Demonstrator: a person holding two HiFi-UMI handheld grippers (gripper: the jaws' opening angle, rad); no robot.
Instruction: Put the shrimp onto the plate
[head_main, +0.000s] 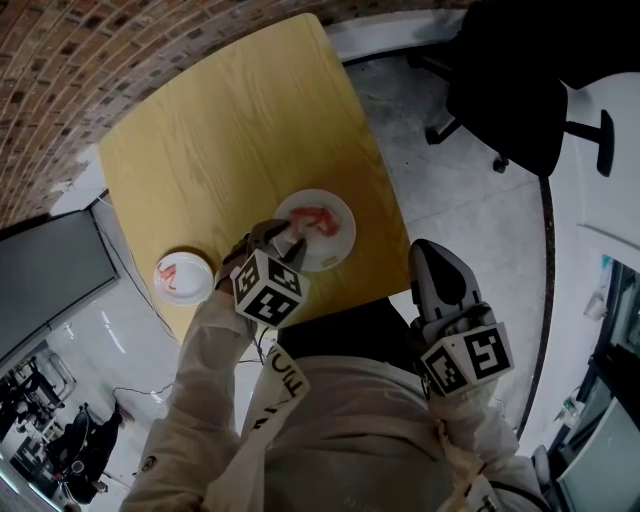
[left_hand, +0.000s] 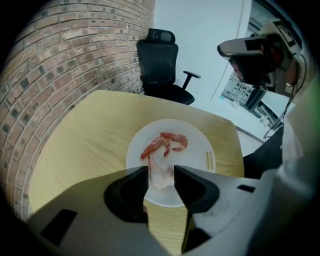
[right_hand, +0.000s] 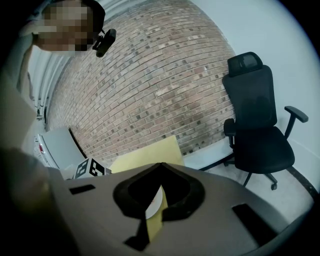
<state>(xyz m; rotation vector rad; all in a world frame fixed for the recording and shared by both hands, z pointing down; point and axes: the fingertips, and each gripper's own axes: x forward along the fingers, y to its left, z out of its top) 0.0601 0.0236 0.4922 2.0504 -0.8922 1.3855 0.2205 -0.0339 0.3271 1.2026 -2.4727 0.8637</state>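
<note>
A white plate (head_main: 335, 250) lies near the front edge of the wooden table (head_main: 230, 120), with orange shrimp (head_main: 313, 216) on it. In the left gripper view two shrimp (left_hand: 167, 141) lie curled on the plate (left_hand: 200, 150). My left gripper (left_hand: 161, 175) hangs over the plate's near side, shut on a pale shrimp (left_hand: 160, 172) that fills the gap between its jaws. In the head view this gripper (head_main: 289, 240) sits at the plate's left rim. My right gripper (head_main: 432, 252) is off the table's right edge, jaws shut and empty, tips meeting (right_hand: 159, 165).
A smaller white dish (head_main: 183, 277) holding more shrimp stands at the table's front left corner. A black office chair (head_main: 520, 90) stands on the floor to the right. A brick wall (left_hand: 60, 70) runs along the table's far side.
</note>
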